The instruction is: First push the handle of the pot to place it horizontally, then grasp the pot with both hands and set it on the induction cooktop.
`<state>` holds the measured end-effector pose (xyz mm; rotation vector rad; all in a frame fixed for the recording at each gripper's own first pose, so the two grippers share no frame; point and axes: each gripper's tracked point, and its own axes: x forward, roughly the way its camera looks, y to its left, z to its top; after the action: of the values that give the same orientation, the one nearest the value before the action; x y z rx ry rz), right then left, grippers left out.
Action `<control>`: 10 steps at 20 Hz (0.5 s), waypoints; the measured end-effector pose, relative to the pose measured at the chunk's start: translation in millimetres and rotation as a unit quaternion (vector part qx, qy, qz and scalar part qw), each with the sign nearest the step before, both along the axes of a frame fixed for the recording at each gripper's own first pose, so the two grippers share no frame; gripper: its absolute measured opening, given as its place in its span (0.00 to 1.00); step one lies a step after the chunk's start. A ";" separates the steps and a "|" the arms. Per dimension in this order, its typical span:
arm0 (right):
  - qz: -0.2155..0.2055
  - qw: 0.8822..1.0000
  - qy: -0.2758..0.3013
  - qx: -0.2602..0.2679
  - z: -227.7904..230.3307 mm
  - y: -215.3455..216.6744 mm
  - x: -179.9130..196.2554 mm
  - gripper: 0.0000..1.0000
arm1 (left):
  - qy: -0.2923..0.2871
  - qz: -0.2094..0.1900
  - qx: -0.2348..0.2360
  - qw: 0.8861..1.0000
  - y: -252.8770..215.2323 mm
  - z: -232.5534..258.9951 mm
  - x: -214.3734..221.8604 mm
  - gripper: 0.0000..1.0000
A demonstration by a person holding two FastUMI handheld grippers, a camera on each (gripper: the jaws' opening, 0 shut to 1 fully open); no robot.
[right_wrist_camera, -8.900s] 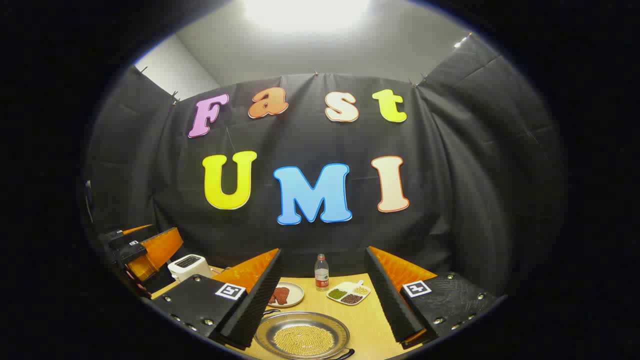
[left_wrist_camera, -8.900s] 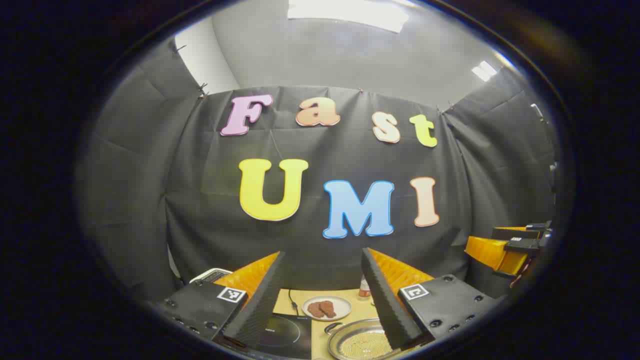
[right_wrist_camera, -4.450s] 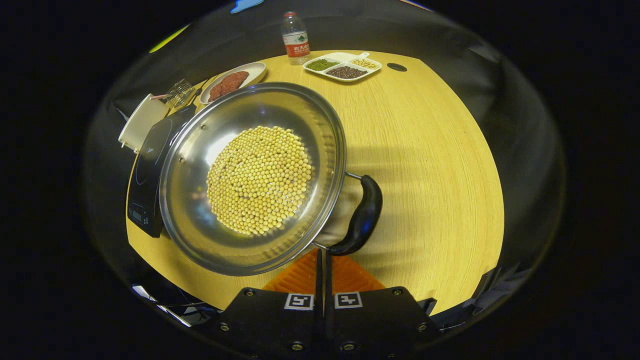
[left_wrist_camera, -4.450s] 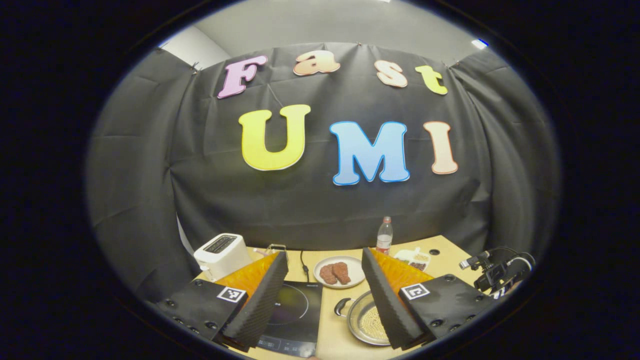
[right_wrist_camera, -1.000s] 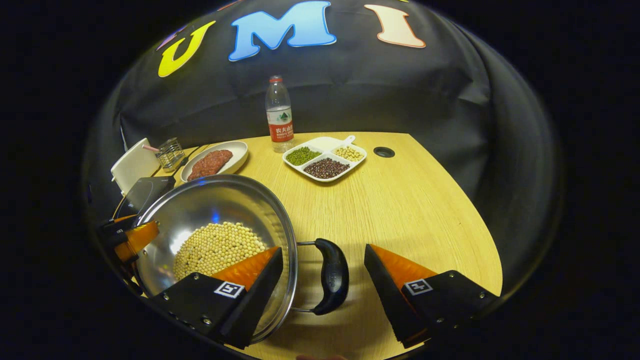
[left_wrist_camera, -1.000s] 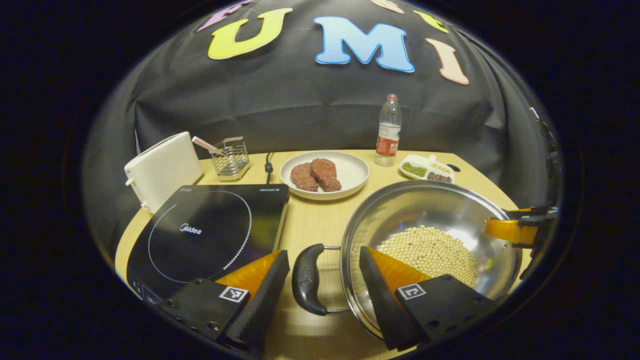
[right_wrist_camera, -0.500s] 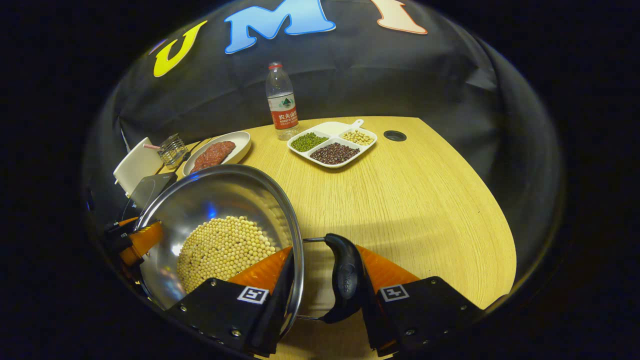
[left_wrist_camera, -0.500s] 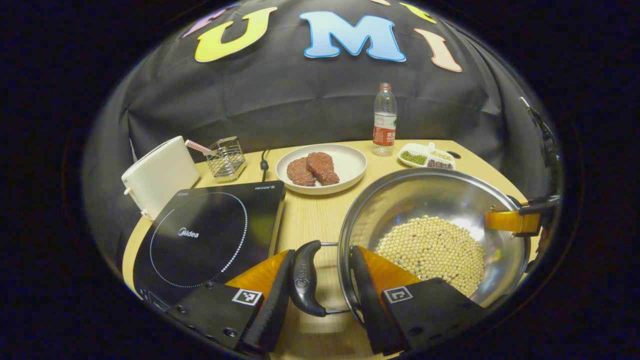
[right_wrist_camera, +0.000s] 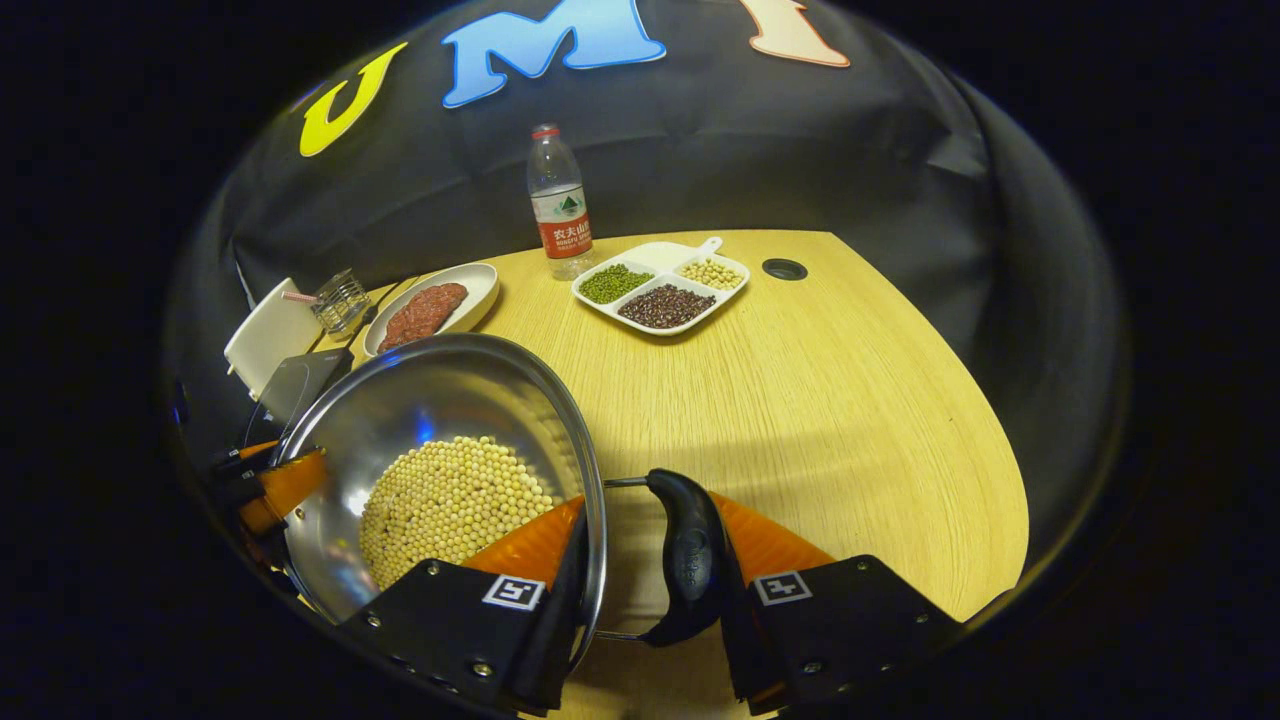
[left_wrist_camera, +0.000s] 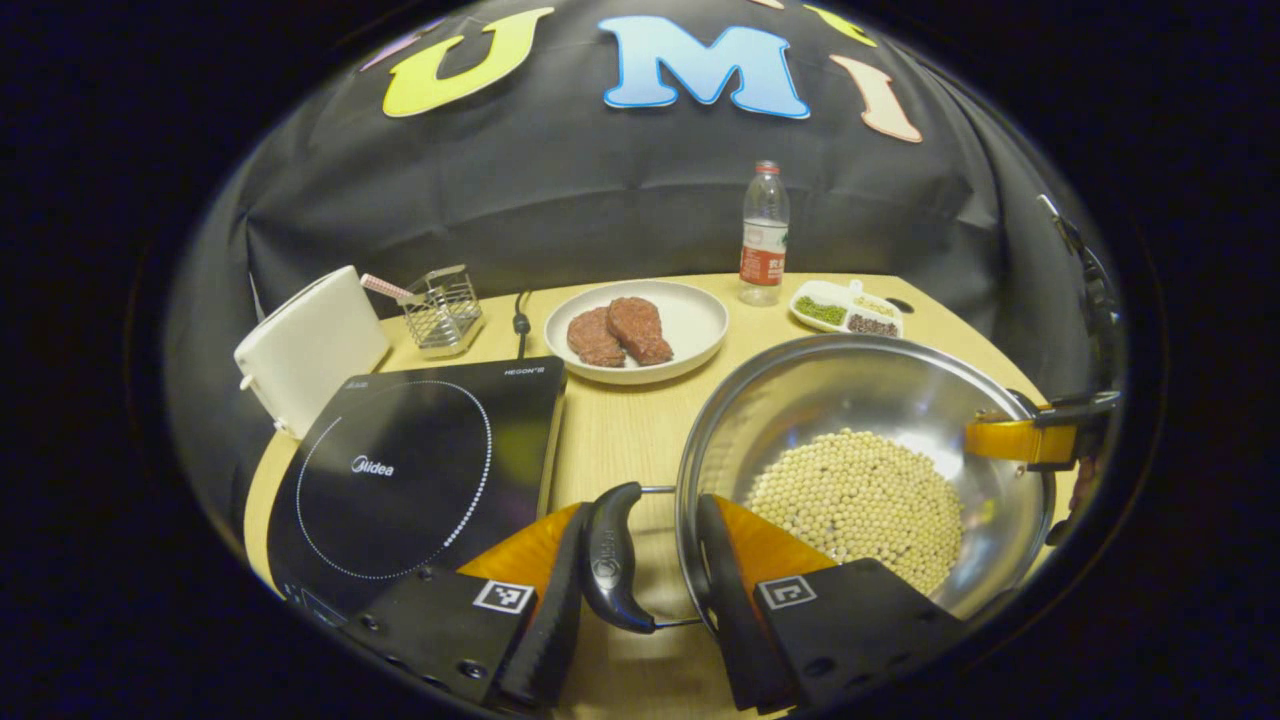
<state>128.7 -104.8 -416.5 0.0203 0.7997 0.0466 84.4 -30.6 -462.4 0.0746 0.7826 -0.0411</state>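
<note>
The pot [left_wrist_camera: 860, 450] sat on the wooden table [right_wrist_camera: 830, 400], just right of the induction cooktop [left_wrist_camera: 420, 460] and not on it, a shallow steel pan with a round bed of pale soybeans [left_wrist_camera: 860, 495] over its bottom. My left gripper [left_wrist_camera: 640, 570] had its jaws drawn narrow about the pot's left handle [left_wrist_camera: 608, 560]: one finger lay against the outside of the black grip, the other stood inside the pot's rim, so wall and handle were both between them. My right gripper [right_wrist_camera: 645, 570] was closed the same way on the right handle [right_wrist_camera: 690, 560], one finger inside the rim over the beans, the other pressed to the grip's outer side. Behind the pot a white plate [left_wrist_camera: 690, 330] carried two pieces of reddish meat [left_wrist_camera: 620, 332], and a divided white dish [right_wrist_camera: 660, 285] held green beans, dark red beans and pale ones in separate compartments, with a water bottle [right_wrist_camera: 558, 205] standing just beside it. The left gripper view laid the cooktop's whole face open, with a white toaster [left_wrist_camera: 310, 345] and a wire basket [left_wrist_camera: 442, 310] behind it; the right gripper view gave the dish's three sections clearly and the broad bare tabletop to the right of the pot
</note>
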 end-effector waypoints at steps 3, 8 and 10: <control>-0.015 1.000 -0.007 -0.002 20.6 6.3 -11.0 0.61 | -0.006 -0.011 -0.009 1.000 5.4 19.5 0.8 0.63; -0.038 0.999 -0.026 -0.007 60.3 28.7 -27.2 0.61 | -0.017 -0.028 -0.024 0.999 27.3 59.4 0.9 0.63; -0.044 0.999 -0.029 -0.008 73.7 42.2 -34.0 0.61 | -0.022 -0.034 -0.028 0.999 39.7 75.9 1.4 0.70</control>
<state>94.6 -62.6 -342.8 0.0385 0.7397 -0.0432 85.8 9.1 -386.5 0.0492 0.7350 -0.1251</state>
